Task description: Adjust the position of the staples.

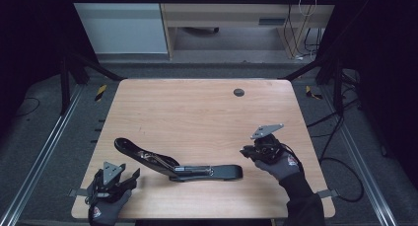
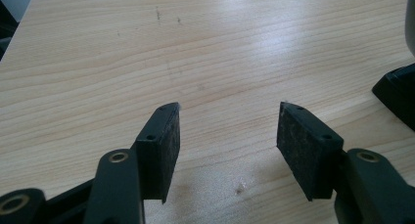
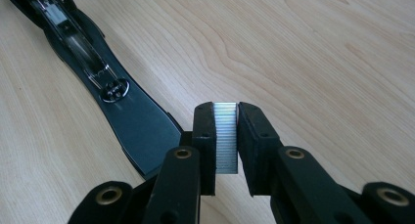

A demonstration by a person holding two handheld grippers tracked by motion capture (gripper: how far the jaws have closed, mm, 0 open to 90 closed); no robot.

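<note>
A black stapler, swung open flat, lies on the wooden table near the front edge. In the right gripper view its staple channel and base run off to the upper left. My right gripper hovers just right of the stapler's end, shut on a silver strip of staples that stands between its pads. My left gripper rests at the front left corner, left of the stapler. Its jaws stand open over bare wood with nothing between them, and a black stapler end shows at the right edge.
A dark round cable hole sits at the table's far right. Bare wood stretches across the middle and back. Black frame rails and cables run along the floor on both sides, and a cabinet stands beyond the far edge.
</note>
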